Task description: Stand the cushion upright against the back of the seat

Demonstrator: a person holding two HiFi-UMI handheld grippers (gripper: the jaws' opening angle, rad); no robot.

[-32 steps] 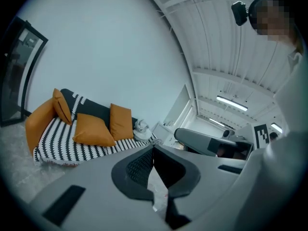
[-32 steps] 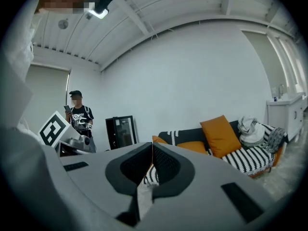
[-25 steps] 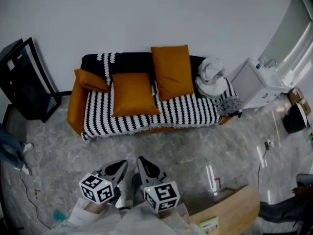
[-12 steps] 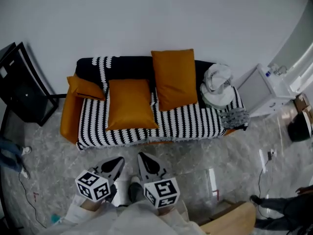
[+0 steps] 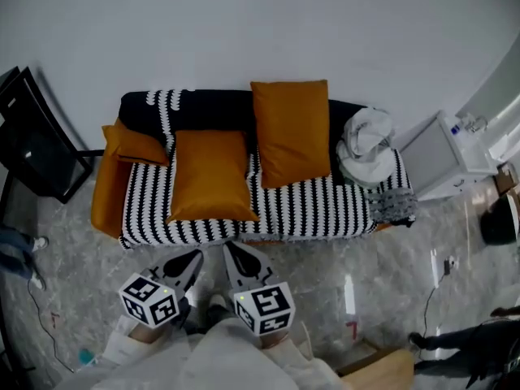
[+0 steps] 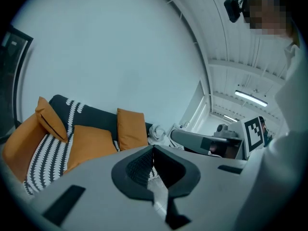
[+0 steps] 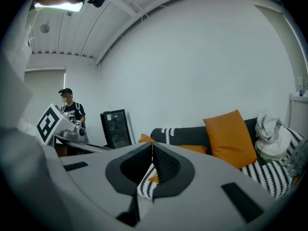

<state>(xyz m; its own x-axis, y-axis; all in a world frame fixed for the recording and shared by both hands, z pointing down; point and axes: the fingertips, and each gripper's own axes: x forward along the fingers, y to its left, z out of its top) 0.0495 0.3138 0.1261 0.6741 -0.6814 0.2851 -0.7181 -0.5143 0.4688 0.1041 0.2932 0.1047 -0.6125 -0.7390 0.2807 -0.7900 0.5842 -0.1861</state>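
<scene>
An orange cushion (image 5: 210,175) lies flat on the striped seat of the sofa (image 5: 325,205), left of middle; it also shows in the left gripper view as the flat cushion (image 6: 89,143). A second orange cushion (image 5: 290,131) stands upright against the dark backrest (image 5: 207,108). A smaller orange cushion (image 5: 134,143) leans in the left corner. My left gripper (image 5: 197,256) and right gripper (image 5: 228,249) are both shut and empty, side by side over the floor just in front of the sofa's front edge, a short way from the flat cushion.
A bundle of white cloth (image 5: 367,143) sits at the sofa's right end, beside a white unit (image 5: 435,154). A black cabinet (image 5: 32,149) stands at the left wall. A person (image 7: 70,110) stands far off. The floor (image 5: 366,258) is grey marble.
Both grippers and I have moved toward the sofa, which now sits closer and larger; the grippers stay shut and side by side. The cushions have not moved.
</scene>
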